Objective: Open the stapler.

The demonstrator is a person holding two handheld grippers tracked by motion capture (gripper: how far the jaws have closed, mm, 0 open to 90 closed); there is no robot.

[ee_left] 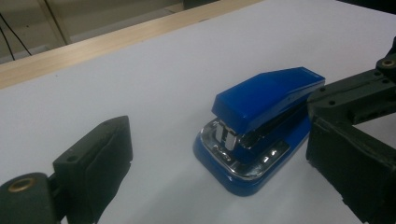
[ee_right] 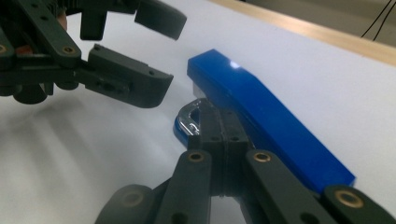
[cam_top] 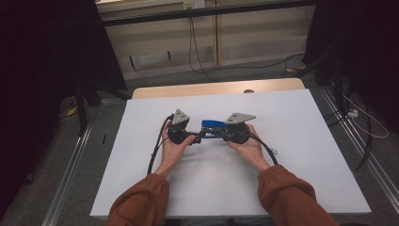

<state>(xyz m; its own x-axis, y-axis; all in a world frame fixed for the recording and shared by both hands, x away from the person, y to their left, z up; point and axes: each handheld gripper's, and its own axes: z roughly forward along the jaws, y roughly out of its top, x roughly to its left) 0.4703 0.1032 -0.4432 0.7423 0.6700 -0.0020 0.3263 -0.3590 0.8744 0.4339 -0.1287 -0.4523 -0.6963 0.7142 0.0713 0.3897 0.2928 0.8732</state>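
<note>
Beside the stapler (ee_left: 259,125) on the bench (cam_top: 301,155), your left claw (ee_left: 219,163) stands apart facing its front; your right claw (ee_right: 219,140) is pressed together alongside it.

In the right gripper view we note the right gripper (ee_right: 219,133) covers the stapler (ee_right: 261,112) base, so contact stays uncertain. The stapler's rear runs behind the gripper links.
</note>
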